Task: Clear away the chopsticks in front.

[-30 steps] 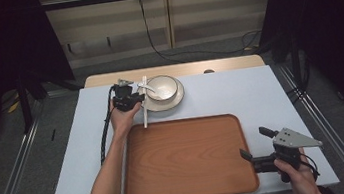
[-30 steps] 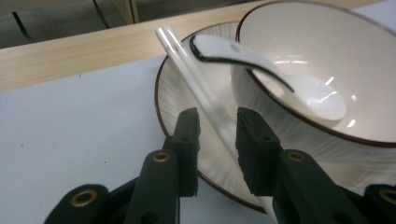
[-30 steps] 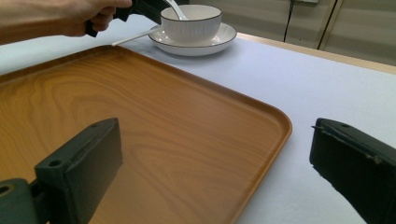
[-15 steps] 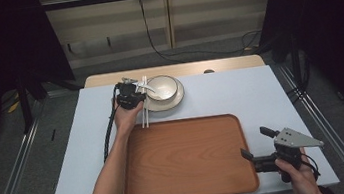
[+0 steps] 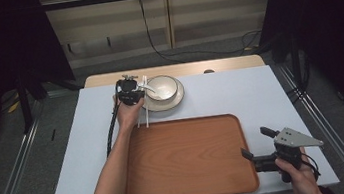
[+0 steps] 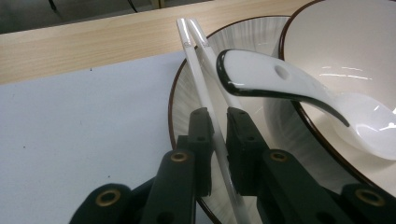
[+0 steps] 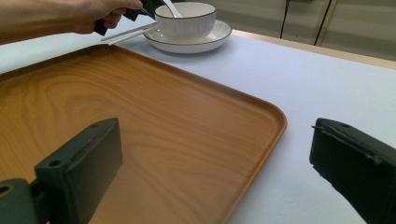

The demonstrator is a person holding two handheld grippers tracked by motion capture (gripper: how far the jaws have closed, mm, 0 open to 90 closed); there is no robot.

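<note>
My left gripper (image 5: 130,89) (image 6: 218,116) is shut on a pair of white chopsticks (image 5: 141,115) (image 6: 188,37) just left of a white bowl (image 5: 161,86) (image 6: 345,42) standing on a striped plate (image 5: 176,99) (image 6: 243,37). The chopsticks' far ends reach over the plate's rim, and their near ends point toward the wooden tray (image 5: 188,160). A white spoon (image 6: 280,79) with a dark edge rests in the bowl. My right gripper (image 5: 255,141) (image 7: 215,130) is open at the tray's right edge (image 7: 261,140), holding nothing. In the right gripper view the chopsticks (image 7: 128,33) hang slanted above the table.
The pale blue table (image 5: 260,95) has a wooden strip (image 5: 226,64) along its far edge. The tray (image 7: 140,121) is bare. A black cable (image 5: 112,130) trails from the left gripper along the forearm. Dark curtains and metal floor rails flank the table.
My left gripper has shifted a little right toward the bowl with the chopsticks in it. The right gripper has stayed in place.
</note>
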